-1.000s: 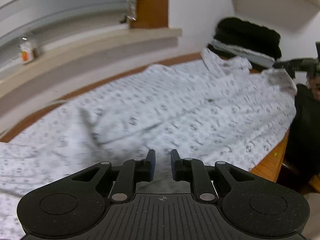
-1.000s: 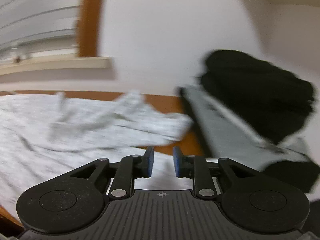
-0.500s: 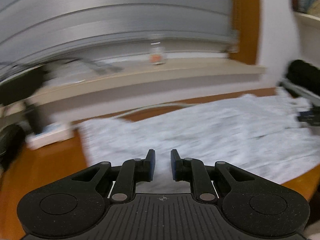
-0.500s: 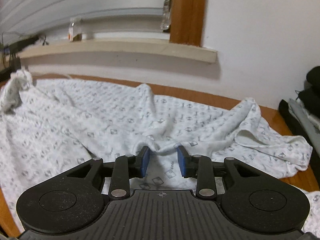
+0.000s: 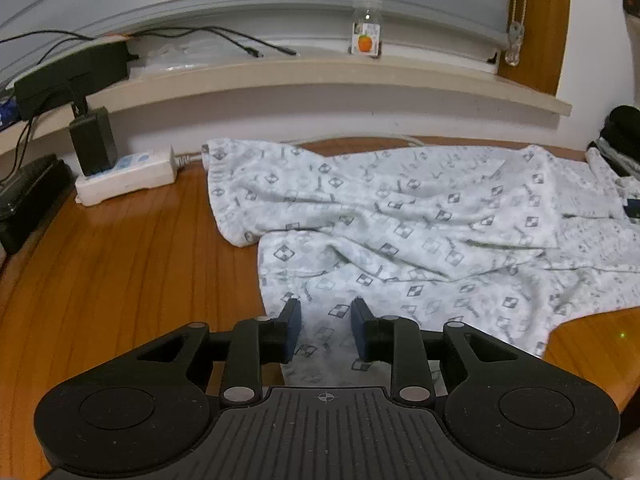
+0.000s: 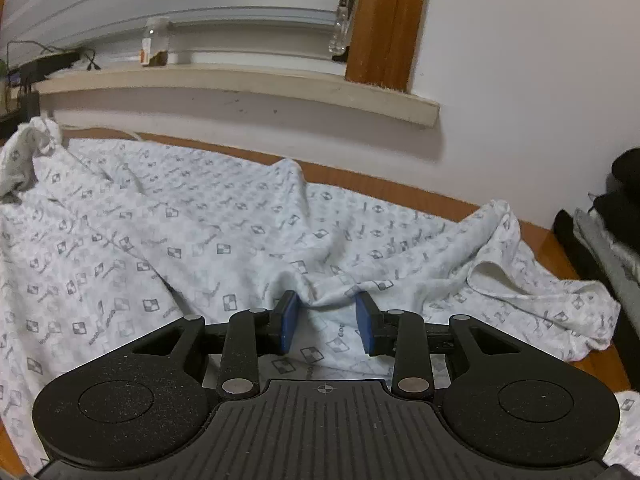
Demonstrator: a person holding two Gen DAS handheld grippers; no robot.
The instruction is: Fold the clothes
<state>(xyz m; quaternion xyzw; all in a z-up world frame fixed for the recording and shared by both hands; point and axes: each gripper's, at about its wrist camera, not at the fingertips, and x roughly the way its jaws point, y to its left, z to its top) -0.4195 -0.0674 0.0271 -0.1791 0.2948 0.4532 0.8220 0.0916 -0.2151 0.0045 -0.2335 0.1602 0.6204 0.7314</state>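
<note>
While the white patterned garment (image 5: 420,240) lies rumpled across the right half of the wooden table (image 5: 120,264), I have the left gripper (image 5: 326,330) poised low over its near left edge, jaws parted with a moderate gap and nothing between the blue pads (image 5: 294,330); cloth shows beneath them, but I cannot tell whether the tips touch it. From the right wrist view the same garment (image 6: 200,232) spreads from the far left to the right, with a bunched sleeve or corner raised at the far left and a folded-over hem at the right. My right gripper (image 6: 327,326) sits with its jaws apart as well, straddling a raised ridge of fabric that peaks just beyond the pads (image 6: 289,326); the ridge looks to lie between the tips rather than pinched. On the far sill stands a small bottle with an orange label (image 5: 367,36), with cables and a black adapter to its left. A white power strip (image 5: 128,174) rests on the table at the far left, and dark folded clothes (image 6: 616,216) are stacked at the right.
</note>
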